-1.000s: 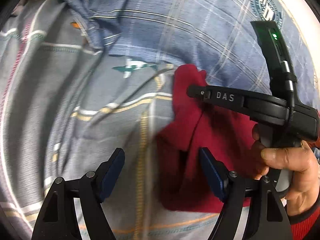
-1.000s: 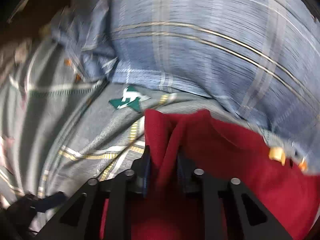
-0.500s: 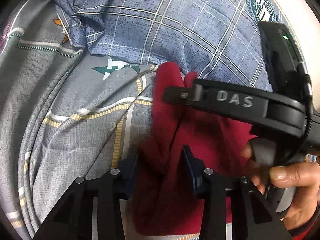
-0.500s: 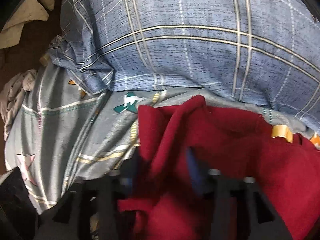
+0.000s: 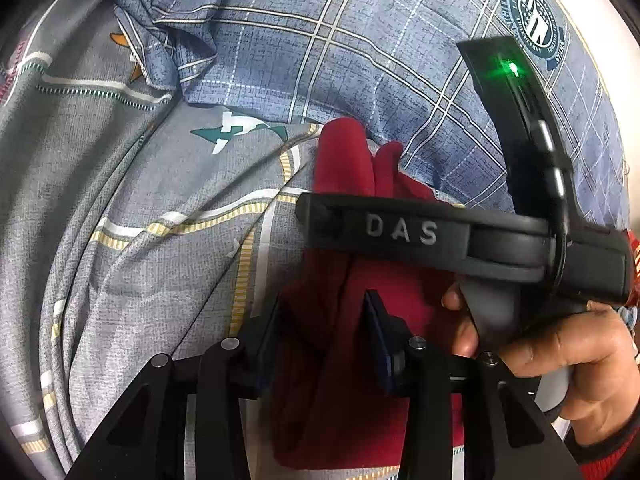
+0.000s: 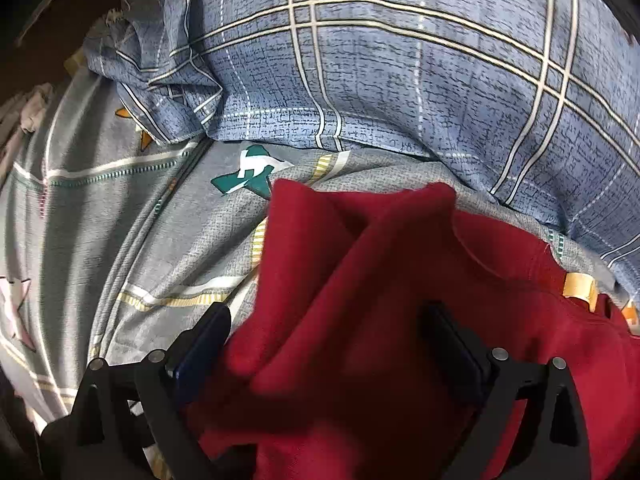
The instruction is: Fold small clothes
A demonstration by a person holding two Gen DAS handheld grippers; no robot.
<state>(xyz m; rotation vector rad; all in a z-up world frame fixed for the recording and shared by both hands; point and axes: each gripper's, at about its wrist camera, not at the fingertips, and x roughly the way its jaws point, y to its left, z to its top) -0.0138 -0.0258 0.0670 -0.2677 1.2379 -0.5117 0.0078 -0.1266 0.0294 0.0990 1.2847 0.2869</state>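
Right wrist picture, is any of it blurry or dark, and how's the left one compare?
Right wrist view: the red cloth near the lens is soft and smeared, the blue quilt is crisp, and the upper left corner falls into dark shadow. Left wrist view: mostly sharp, the DAS lettering readable, with green LED glare; fisheye bending in both.

Soft matt red cloth [image 6: 392, 280] lies on woven grey bedsheet [image 5: 132, 240]; tongs [image 5: 320, 320] are matt black plastic.
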